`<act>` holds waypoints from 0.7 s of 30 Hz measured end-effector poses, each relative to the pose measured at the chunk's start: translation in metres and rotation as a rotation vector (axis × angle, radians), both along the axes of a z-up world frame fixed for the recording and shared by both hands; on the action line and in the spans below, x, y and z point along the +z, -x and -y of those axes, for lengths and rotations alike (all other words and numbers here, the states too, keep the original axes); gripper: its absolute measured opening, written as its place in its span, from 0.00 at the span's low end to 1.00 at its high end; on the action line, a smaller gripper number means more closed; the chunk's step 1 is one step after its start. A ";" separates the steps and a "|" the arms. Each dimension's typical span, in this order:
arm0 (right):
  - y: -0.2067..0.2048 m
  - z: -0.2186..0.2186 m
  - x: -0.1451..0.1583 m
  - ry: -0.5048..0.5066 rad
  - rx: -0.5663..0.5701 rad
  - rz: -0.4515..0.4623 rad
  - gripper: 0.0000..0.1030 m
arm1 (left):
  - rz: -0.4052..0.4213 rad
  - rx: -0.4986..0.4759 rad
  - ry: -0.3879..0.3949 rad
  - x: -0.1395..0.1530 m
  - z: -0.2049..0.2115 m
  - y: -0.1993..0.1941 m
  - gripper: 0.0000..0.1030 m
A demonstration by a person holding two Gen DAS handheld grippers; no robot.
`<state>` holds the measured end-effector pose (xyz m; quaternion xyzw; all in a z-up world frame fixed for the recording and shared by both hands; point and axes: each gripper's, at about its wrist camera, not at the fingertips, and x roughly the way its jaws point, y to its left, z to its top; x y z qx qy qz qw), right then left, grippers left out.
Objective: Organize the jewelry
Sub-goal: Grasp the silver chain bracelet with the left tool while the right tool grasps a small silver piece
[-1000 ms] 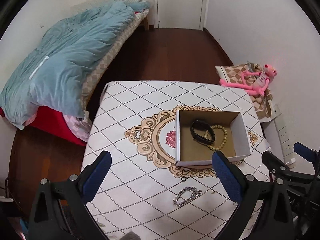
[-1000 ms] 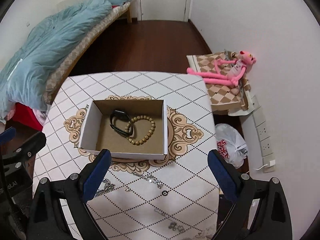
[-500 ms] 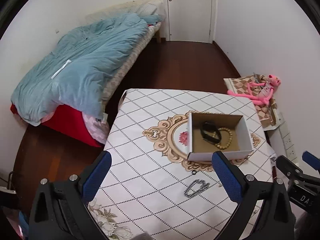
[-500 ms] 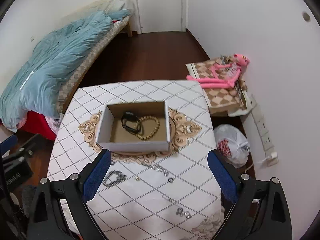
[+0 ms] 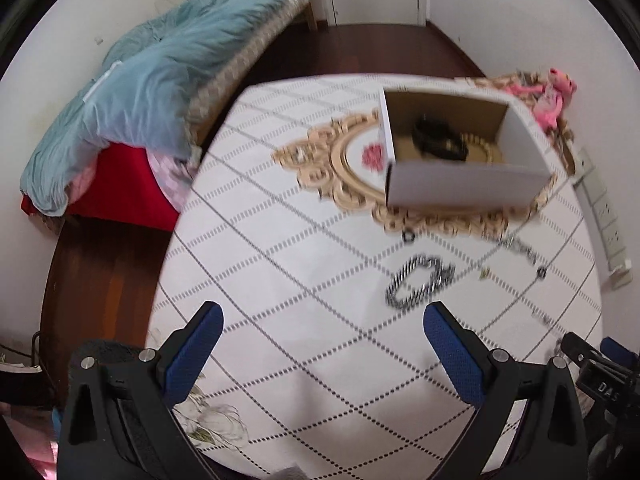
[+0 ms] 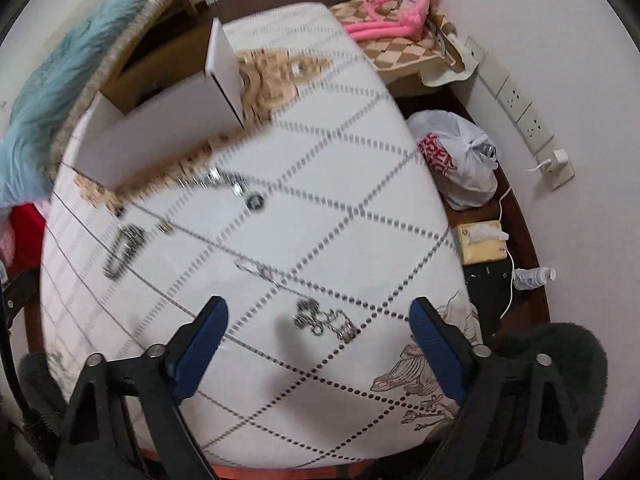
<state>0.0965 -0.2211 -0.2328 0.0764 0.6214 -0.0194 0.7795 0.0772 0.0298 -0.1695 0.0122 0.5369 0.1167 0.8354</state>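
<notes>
Right wrist: earrings between claw fingers.

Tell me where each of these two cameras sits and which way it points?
Left wrist: rides on the left gripper, looking forward and down over the table at the box and a chain; its own open jaws show, plus part of the other gripper at the right edge.
Right wrist: rides on the right gripper, looking down at small rings near the table's edge; its own open jaws show.
Shared: table, box, chain, pink toy, bed.
</notes>
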 end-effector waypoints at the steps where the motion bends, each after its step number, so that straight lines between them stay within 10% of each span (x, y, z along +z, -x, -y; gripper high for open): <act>1: 0.000 -0.002 -0.003 0.005 0.005 0.003 0.85 | -0.010 -0.002 0.000 -0.005 0.001 0.001 0.99; 5: 0.005 -0.011 -0.022 0.067 0.045 0.016 0.59 | -0.034 -0.011 -0.003 -0.018 0.002 0.005 0.99; 9: 0.012 -0.020 -0.026 0.122 0.093 0.095 0.08 | -0.056 -0.014 0.002 -0.029 0.002 0.007 0.99; 21: -0.015 -0.005 0.012 -0.129 0.011 0.215 0.07 | -0.103 0.004 0.163 -0.052 -0.026 -0.026 0.99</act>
